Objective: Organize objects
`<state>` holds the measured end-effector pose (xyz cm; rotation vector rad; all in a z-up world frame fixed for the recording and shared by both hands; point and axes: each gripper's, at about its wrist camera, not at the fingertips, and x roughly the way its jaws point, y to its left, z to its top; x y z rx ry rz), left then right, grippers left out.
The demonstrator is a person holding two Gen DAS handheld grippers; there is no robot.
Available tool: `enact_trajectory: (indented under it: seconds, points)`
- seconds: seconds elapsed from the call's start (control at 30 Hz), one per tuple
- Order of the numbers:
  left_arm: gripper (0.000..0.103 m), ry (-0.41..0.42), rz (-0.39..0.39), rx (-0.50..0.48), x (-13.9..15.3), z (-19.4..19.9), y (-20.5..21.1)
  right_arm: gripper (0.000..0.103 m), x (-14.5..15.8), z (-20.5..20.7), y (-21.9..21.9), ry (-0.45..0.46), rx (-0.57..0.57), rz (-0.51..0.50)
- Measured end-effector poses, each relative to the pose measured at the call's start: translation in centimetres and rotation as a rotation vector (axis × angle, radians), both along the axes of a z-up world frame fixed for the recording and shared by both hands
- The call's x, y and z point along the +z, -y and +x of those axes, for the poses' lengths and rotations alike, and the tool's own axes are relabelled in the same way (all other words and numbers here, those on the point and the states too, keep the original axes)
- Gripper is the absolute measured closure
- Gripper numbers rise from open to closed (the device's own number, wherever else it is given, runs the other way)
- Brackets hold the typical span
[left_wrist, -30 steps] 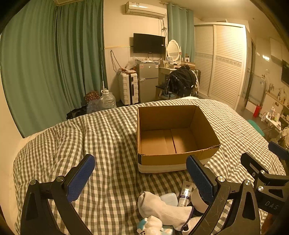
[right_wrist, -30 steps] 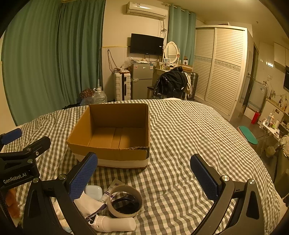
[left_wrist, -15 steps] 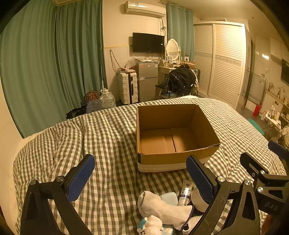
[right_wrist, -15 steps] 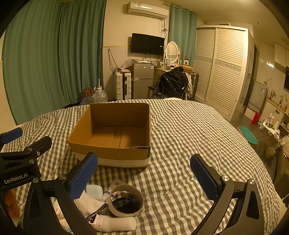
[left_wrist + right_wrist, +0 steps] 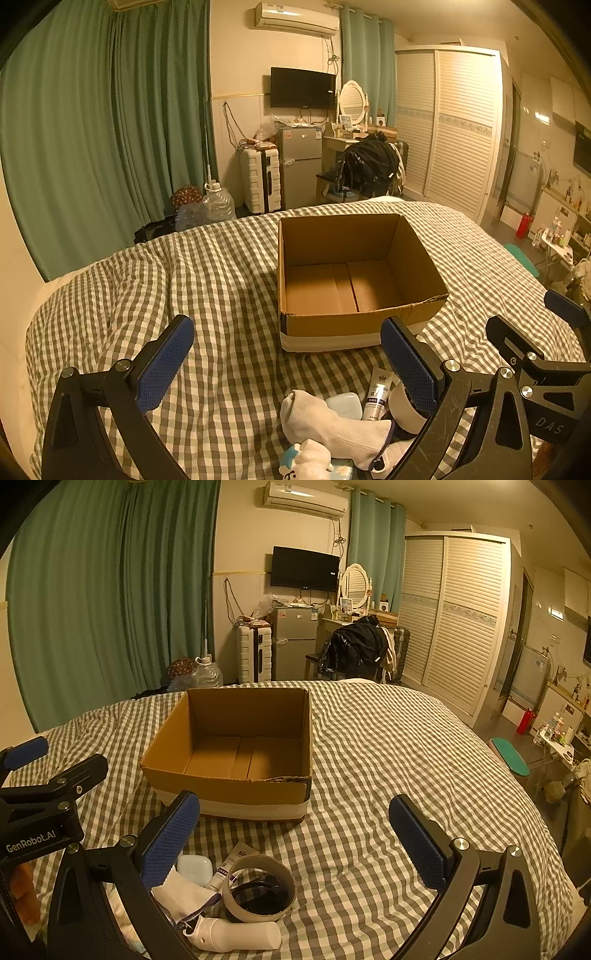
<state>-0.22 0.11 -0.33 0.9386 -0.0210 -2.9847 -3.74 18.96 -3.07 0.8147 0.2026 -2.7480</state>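
On the bed point(image 5: 221, 280), from left to right, the left gripper point(image 5: 286, 363) and right gripper point(image 5: 293, 834) hover with fingers spread, grasping nothing. Box point(image 5: 354, 280) sits empty beyond the near pile: sock point(image 5: 332, 428), case point(image 5: 194, 869), tube point(image 5: 377, 393), tape point(image 5: 260, 888). Sorting seems unstarted. Only the right view shows a white bottle point(image 5: 236, 936).

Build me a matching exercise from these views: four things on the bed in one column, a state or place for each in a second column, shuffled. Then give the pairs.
1 cardboard box
2 tape roll
3 white sock
4 left gripper

A lies flat, hole upward
B open, holding nothing
C nothing inside, open top
D draped over the small pile

Pairs: 1-C, 2-A, 3-D, 4-B
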Motion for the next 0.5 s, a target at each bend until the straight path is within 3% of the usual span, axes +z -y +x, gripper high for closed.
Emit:
enact_trajectory:
  seconds: [0.5]
  points:
    - [0.0, -0.002, 0.004, 0.003, 0.4, 0.06, 0.02, 0.0, -0.05, -0.09, 0.04, 0.006, 0.014, -0.003]
